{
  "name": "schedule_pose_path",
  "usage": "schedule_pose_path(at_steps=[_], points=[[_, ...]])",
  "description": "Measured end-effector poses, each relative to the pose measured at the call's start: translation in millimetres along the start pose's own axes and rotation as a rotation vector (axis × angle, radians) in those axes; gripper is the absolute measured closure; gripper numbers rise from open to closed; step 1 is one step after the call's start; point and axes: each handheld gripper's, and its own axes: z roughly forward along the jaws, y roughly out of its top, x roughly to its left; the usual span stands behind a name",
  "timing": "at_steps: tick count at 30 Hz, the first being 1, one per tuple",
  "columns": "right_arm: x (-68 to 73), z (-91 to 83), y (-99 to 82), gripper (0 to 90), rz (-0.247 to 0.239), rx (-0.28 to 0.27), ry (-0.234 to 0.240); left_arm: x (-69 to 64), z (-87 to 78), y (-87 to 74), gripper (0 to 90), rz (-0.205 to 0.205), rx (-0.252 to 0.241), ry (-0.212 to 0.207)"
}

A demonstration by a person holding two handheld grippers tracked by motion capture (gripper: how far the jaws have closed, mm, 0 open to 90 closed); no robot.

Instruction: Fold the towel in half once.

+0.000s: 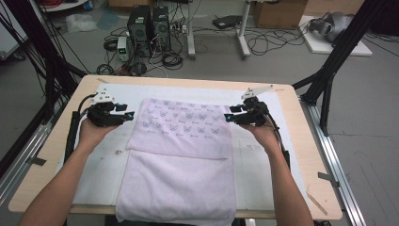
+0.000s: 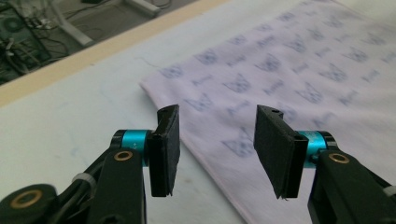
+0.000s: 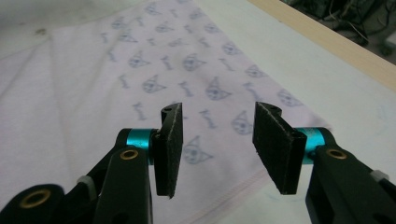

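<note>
Left gripper (image 1: 130, 114) and right gripper (image 1: 227, 117): both released, nothing between jaws, flanking folded towel (image 1: 183, 155) at frame centre on surface (image 1: 291, 155)

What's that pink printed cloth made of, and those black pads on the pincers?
The cloth looks like soft terry towel fabric, probably cotton: matte, slightly fuzzy, with a stitched hem and a printed face that looks smoother. The pads look like dense black foam or rubber: dull, finely grainy, with slightly rough edges. Neither can be told for sure.
</note>
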Motion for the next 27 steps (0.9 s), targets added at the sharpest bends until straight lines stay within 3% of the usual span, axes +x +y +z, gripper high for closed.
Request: schedule_pose_path(at_steps=[3,8,14,17,19,22,27], points=[[14.7,-1.2,-8.0,52.4,-0.027,-0.01,0.024,-13.5,-7.0,-11.5,50.8,0.025,-0.019,-0.035],[36.1,-1.8,-27.8,52.5,-0.045,-0.012,0.062,-24.4,-18.3,-29.7,51.7,0.02,-0.033,-0.084],[50.9,4.3,-51.8,53.0,-0.047,0.01,0.096,-35.3,-24.1,-54.0,55.7,0.032,0.007,-0.145],[54.8,10.1,-60.3,52.8,-0.029,0.059,0.128,-38.5,-22.4,-64.6,57.3,0.029,0.044,-0.156],[58.9,12.6,-61.7,53.2,-0.038,0.091,0.133,-40.4,-20.9,-70.0,57.7,0.023,0.038,-0.156],[65.3,11.4,-65.3,55.2,-0.071,0.055,0.112,-42.6,-17.4,-73.9,59.6,0.027,0.054,-0.166],[67.9,13.2,-78.1,55.7,-0.049,0.055,0.111,-45.5,-13.4,-72.8,62.0,0.043,0.064,-0.17]])
